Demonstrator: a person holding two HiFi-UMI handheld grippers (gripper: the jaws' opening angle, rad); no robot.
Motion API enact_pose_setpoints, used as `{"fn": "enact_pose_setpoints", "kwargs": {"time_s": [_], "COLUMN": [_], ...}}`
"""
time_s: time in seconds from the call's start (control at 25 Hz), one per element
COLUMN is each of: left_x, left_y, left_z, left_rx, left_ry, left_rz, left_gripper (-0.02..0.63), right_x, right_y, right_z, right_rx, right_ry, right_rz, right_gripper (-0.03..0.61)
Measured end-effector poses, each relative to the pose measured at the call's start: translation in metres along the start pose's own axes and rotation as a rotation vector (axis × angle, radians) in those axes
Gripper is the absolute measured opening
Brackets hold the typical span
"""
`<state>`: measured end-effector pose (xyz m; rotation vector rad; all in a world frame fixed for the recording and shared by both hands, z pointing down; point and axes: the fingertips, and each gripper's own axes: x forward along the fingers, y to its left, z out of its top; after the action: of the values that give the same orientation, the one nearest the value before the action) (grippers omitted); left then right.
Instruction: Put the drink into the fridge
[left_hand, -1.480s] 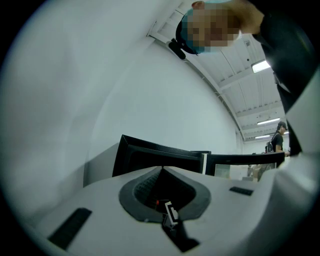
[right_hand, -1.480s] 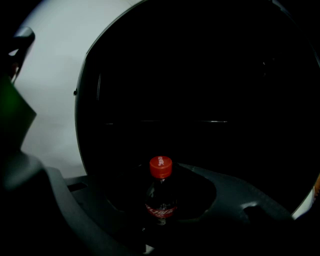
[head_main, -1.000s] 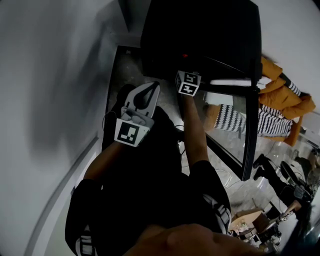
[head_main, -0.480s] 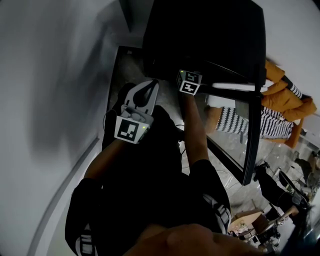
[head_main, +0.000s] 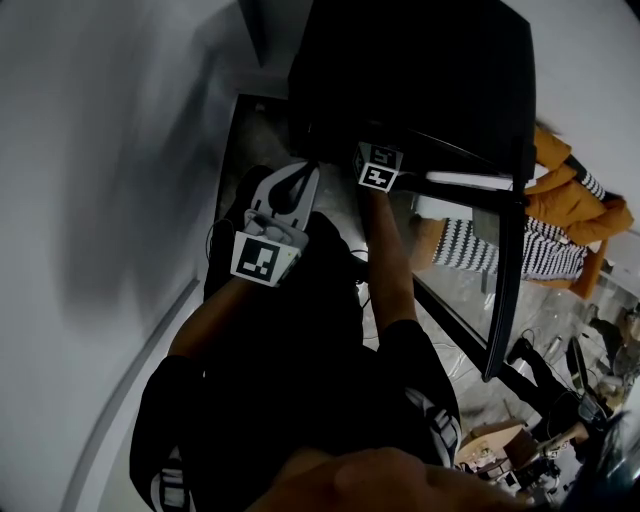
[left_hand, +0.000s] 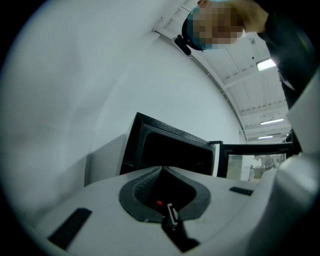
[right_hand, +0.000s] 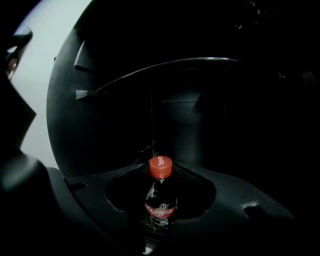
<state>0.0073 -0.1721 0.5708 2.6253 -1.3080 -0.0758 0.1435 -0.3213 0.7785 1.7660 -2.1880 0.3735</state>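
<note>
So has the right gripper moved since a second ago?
Cannot tell: the right gripper, holding the bottle, still sits at the fridge mouth; the head view drifted.

Orange garment (head_main: 590, 205) beside striped cloth (head_main: 540, 255)

The fridge (head_main: 400, 70) stands before me, a wall (head_main: 100, 200) on its left and its door (head_main: 505, 290) open to the right. My right gripper (right_hand: 160, 162) is at the opening, with the bottle (right_hand: 161, 200) between its jaws. My left gripper (left_hand: 161, 170) is left of it, outside.
</note>
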Motion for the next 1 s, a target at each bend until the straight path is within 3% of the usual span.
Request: {"fn": "enact_pose_setpoints", "kwargs": {"time_s": [0.72, 0.88, 1.0], "left_x": [0.001, -0.004, -0.007], "left_y": [0.005, 0.007, 0.007], "left_z": [0.009, 0.017, 0.019], "left_rx": [-0.008, -0.012, -0.018], "left_ry": [0.003, 0.01, 0.015], "left_rz": [-0.01, -0.002, 0.004], "left_gripper": [0.005, 0.005, 0.005], "right_x": [-0.001, -0.002, -0.005], "right_y": [-0.004, 0.004, 0.003], "right_z": [-0.003, -0.012, -0.018], "right_rx": [-0.009, -0.004, -0.008], "right_ry": [0.005, 0.08, 0.094], "right_rz": [-0.037, -0.022, -0.033], "right_gripper": [0.133, 0.217, 0.232]}}
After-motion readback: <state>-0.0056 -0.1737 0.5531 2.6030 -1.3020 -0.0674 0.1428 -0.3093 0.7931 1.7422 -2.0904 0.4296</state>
